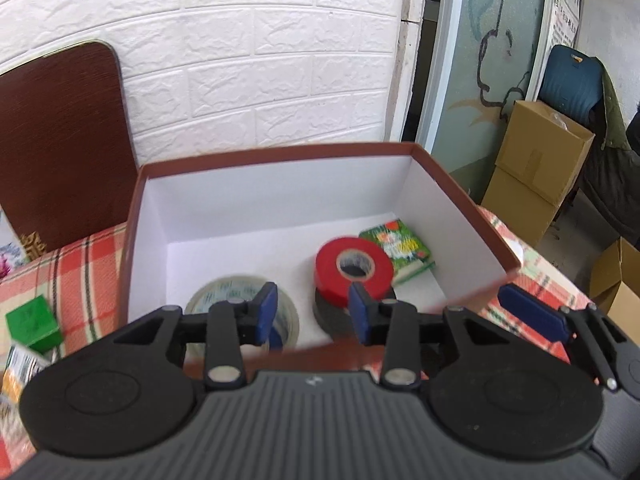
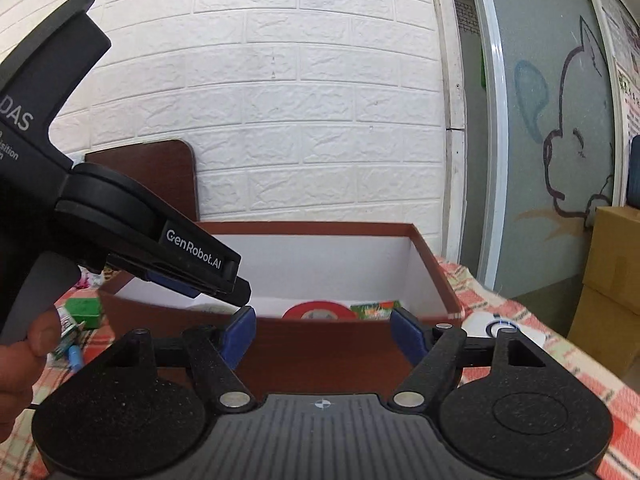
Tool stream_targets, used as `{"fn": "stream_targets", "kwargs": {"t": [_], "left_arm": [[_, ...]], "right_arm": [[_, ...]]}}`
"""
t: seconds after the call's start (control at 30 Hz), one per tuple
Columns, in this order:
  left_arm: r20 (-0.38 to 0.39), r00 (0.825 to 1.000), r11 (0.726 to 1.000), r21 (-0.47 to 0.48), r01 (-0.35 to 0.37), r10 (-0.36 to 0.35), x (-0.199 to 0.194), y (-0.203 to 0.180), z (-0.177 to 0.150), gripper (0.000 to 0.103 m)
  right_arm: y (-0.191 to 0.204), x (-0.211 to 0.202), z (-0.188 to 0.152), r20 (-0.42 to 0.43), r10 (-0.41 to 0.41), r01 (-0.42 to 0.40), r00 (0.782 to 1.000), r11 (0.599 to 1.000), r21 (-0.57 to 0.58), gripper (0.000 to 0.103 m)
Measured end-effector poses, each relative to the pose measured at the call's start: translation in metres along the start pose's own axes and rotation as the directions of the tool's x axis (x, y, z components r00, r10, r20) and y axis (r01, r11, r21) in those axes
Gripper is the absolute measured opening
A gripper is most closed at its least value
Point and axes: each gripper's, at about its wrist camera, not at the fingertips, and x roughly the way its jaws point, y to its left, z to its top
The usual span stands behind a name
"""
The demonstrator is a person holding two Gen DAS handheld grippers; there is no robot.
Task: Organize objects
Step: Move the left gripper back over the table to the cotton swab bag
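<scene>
The left gripper (image 1: 312,312) hangs over the near wall of the brown box (image 1: 280,152), its jaws parted with nothing between them; the red tape roll (image 1: 354,270) lies just ahead of its right-hand pad, stacked on a dark roll, and the clear tape roll (image 1: 244,312) sits just beyond its left-hand pad, both already on the box floor. A green printed packet (image 1: 400,248) lies beyond the red roll, toward the far right corner. The right gripper (image 2: 324,332) is released too, jaws wide and empty, level with the box's near wall and outside it. What is left to gather seems to lie off to the left of both tools: a green block (image 1: 32,322) on the checked cloth (image 1: 80,260), just outside the box's left wall, with a small packet (image 1: 20,364) nearer still. The left gripper looks nearer to these, so the next reach probably swings leftward and down; the block shows no clear long axis.
</scene>
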Motion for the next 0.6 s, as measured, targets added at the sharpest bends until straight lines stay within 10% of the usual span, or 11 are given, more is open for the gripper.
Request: {"fn": "stream_targets", "kwargs": {"t": [0.6], "left_arm": [[-0.018, 0.993, 0.992, 0.048, -0.115, 0.116, -0.055, -0.001, -0.073, 0.048]], "right_arm": [[0.02, -0.04, -0.055, -0.193, 0.082, -0.076, 0.978, 0.996, 0.042, 0.076]]}}
